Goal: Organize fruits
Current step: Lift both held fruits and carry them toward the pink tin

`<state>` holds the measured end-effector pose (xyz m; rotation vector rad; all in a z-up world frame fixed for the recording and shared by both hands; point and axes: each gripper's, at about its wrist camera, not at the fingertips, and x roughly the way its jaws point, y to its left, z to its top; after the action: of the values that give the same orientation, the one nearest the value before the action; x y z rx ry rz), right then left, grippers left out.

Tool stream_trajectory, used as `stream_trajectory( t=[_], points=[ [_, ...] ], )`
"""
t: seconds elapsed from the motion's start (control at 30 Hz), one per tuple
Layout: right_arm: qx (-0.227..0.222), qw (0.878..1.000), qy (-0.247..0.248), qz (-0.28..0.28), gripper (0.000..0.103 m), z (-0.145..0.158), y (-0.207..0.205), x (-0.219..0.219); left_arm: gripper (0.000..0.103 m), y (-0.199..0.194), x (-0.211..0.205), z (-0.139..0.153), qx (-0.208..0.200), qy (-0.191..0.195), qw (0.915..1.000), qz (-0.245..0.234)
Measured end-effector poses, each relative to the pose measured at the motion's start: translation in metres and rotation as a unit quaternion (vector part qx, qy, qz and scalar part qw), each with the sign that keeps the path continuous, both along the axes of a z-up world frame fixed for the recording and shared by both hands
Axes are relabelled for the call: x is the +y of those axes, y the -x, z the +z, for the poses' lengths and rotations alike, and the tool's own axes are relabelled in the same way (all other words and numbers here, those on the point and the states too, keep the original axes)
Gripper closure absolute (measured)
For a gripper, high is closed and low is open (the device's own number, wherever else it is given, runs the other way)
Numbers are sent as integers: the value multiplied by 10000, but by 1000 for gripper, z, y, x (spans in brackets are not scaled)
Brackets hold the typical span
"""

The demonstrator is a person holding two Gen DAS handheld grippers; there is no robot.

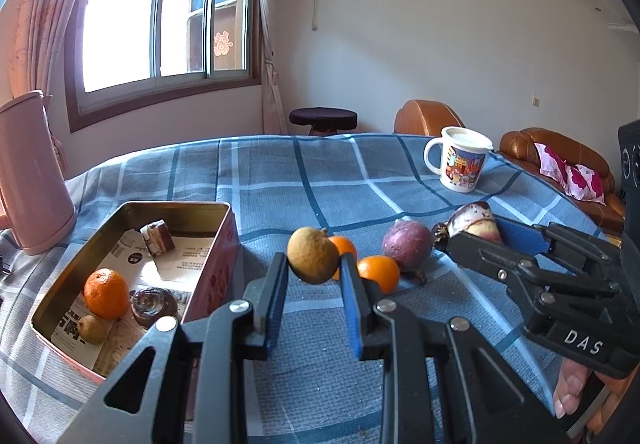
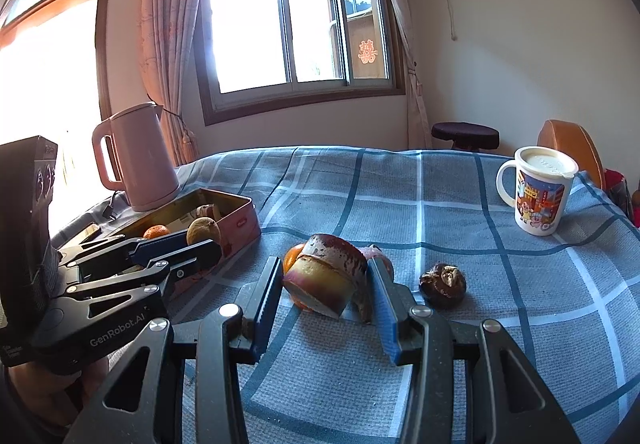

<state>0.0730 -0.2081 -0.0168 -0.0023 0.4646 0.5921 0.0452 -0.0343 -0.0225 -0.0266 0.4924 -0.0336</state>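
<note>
**Two fruits lifted, the tin waits on the left**

Sunlit room with a window and curtains behind; the desk [image 1: 280, 180] carries a blue checked cloth. Going from the left: a pink kettle [image 1: 30, 172] stands at the edge, and just beside it lies the open tin box [image 1: 208, 276]. Inside the tin box are already a mandarin [image 1: 106, 293], a small brown fruit, a dark round one and a wrapped piece.

The left claw [image 1: 314, 264] is pinching a round brownish fruit [image 1: 313, 255] between its blue pads, and the fruit seems raised above the cloth. On the cloth behind it lie two small oranges [image 1: 378, 272] and a purple passion fruit [image 1: 407, 250], close together. The right claw [image 2: 326, 284] is pinching a cut, purple-and-yellow piece [image 2: 324, 280] that sits tilted between the fingers; a dark wrinkled fruit [image 2: 443, 284] lies just beside it. A lidded mug [image 2: 538, 190] stands far right.

I judge the step is carrying to the tin box. To do it well, move the left claw over a bare part of the paper lining, lower it, then release gently so the round fruit does not roll. Both claws point forward, nearly level, side by side; the left one should go first, to avoid crossing.
</note>
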Motion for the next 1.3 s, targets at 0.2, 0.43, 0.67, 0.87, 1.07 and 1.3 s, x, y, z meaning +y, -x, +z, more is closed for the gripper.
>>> stream_trajectory(
  t=[0.2, 0.43, 0.67, 0.87, 1.07, 1.3],
  points=[
    [-165, 9999, -8, -37, 58, 3, 5, 0, 75, 4, -1, 3, -120, -25, 9999, 9],
    [-315, 9995, -50, -69, 58, 4, 9, -3, 75, 7, -1, 4, -221, -39, 9997, 39],
    [-477, 9988, -70, -84, 58, 7, 15, -4, 75, 12, -2, 6, -348, -77, 9993, 58],
    [-623, 9980, -107, -88, 58, 9, 21, -5, 75, 18, -3, 9, -493, -109, 9987, 60],
    [-656, 9978, -97, -75, 58, 10, 23, -4, 75, 20, -5, 9, -508, -158, 9986, 32],
    [-486, 9988, 12, -39, 58, 8, 16, 1, 75, 17, 1, 8, -384, -112, 9991, 104]
  ],
)
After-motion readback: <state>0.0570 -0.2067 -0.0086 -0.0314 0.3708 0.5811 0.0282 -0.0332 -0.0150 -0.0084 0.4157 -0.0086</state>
